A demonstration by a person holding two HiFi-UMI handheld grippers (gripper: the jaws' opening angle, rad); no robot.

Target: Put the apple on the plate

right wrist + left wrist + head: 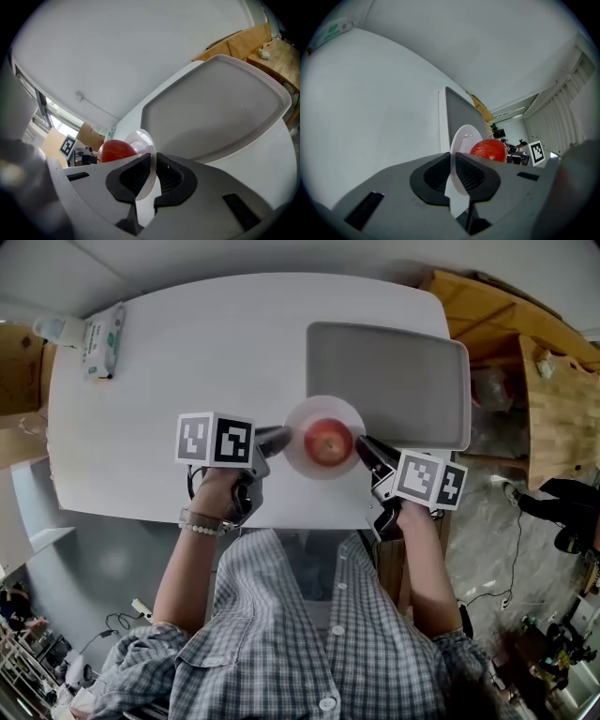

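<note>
Though unclear overhead, claws (pixel 453 164) (pixel 153 165) (both) pinching plate (pixel 464 137)

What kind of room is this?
Probably a lab or workshop, not a home kitchen: a plain white table, rough wooden boards beside it, and loose cables on the bare floor.

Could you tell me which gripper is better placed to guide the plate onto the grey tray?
Probably right: the right gripper sits nearer the tray; it and the left gripper clamp the plate bearing the apple.
</note>
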